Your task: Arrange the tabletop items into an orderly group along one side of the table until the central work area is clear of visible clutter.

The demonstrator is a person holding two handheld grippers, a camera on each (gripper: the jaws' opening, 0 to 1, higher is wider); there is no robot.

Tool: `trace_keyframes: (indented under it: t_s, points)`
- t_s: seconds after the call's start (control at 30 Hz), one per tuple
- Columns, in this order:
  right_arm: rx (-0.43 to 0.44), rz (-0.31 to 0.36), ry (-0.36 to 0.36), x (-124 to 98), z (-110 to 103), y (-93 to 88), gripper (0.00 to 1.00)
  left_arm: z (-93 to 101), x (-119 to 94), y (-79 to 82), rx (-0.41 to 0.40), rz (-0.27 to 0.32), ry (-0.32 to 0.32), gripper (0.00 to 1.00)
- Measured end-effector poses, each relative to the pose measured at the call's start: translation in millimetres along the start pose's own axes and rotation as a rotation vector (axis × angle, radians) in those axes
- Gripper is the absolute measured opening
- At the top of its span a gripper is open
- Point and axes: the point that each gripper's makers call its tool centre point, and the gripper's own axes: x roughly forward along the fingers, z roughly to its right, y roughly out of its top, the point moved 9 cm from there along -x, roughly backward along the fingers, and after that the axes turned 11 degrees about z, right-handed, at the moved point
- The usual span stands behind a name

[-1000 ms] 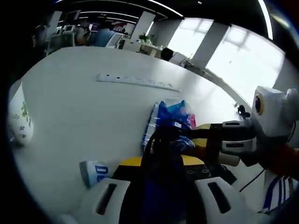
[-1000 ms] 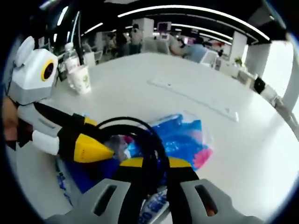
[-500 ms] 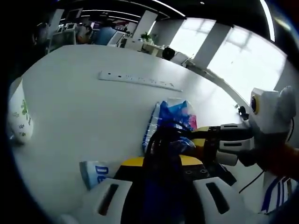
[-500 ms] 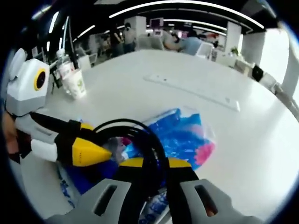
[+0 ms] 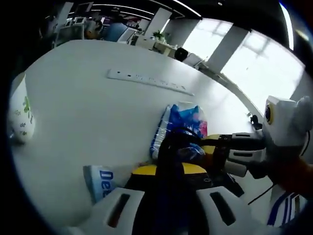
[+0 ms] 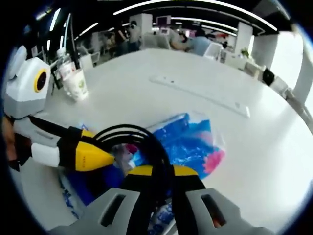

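**Both grippers on a black cable loop over the blue packet**

Left gripper view: left gripper [image 5: 168, 171] low in frame, yellow-tipped jaws drawn narrow w/ a black cable [image 5: 171, 147] running up between them; looks clamped on it; cable arcs over a blue-and-pink plastic packet [image 5: 183, 120] lying on the white table [image 5: 88, 107]; right gripper [image 5: 215, 152] enters from the right, yellow tip touching the cable loop just above the packet's near end; a person's hand behind it, partly seen. A small white-and-blue pack w/ blue lettering [image 5: 100, 178] lies flat just left of the left gripper's jaws. Paper cup w/ green print [image 5: 19, 117] stands upright near the table's left edge, well apart from the packet. Long white power strip [image 5: 149, 81] lies across the table's far part, beyond the packet, apart from it.

Right gripper view: right gripper [image 6: 156, 171] w/ jaws narrow, same cable [image 6: 142, 142] passing between them and looping up-left; appears gripped; left gripper [image 6: 93, 156] comes in from the left, yellow tip against the loop. Packet [image 6: 190, 142] lies under and right of the loop. Cup [image 6: 78, 84] near the far-left edge beside a clear bottle [image 6: 62, 61], too small for detail; power strip [image 6: 205, 95] toward the far side. People seated at desks beyond the table, blurred.
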Motion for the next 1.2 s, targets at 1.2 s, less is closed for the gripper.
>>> trace_keyframes:
  t_s: [1.2]
  points:
    - [-0.003,0.062,-0.056,-41,-16,12.1,0.04,12.0,-26,3.2,0.003,-0.003,-0.03,0.05]
